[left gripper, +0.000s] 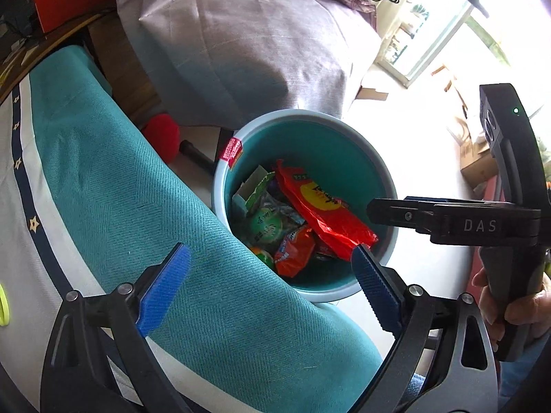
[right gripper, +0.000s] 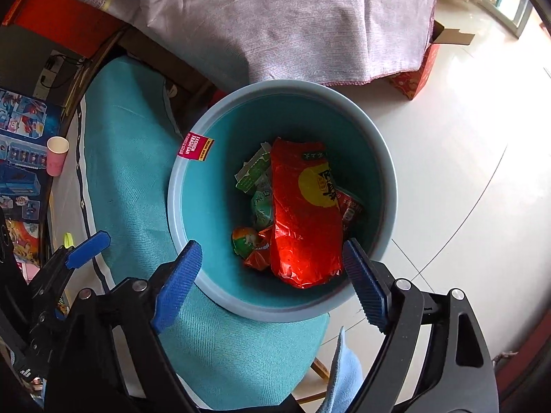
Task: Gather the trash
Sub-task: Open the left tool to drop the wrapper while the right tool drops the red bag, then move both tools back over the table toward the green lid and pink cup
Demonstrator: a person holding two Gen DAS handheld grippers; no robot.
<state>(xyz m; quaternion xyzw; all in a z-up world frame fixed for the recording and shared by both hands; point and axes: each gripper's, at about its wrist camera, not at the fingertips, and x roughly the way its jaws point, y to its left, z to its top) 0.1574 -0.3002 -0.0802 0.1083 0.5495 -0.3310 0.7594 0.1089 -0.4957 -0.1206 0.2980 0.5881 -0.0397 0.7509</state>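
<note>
Right wrist view, nearest first: right gripper point(right gripper: 272, 275), blue pads spread wide, nothing between them, hanging over the bin's near rim. Left gripper point(left gripper: 272, 285), likewise wide and empty, poised over the teal cloth point(left gripper: 137, 186) at the table edge.

Bin point(right gripper: 389, 186): round, pale rim, teal inside, standing on the floor just beside the cloth-covered table. Pink label point(right gripper: 195, 146) on its rim.

Contents: large red snack bag point(right gripper: 303, 213) lying uppermost, leaning toward the right wall; green wrappers point(right gripper: 256, 172), a small orange packet point(right gripper: 258, 258) and other bits beneath.

Step in hand, as judged: drop finished, next piece to be fetched. To do it well, lift both tools straight up clear of the rim before swinging back to the table, so neither pad hooks the bin or drags the cloth.

Further off: paper cup point(right gripper: 57, 155) and a printed blue box point(right gripper: 20, 158) on the table at left. Grey-lilac sheet point(right gripper: 292, 17) draped over furniture behind the bin. Glossy white floor tiles point(right gripper: 465, 137), red carton point(right gripper: 418, 75), bright window point(left gripper: 447, 34) beyond.
</note>
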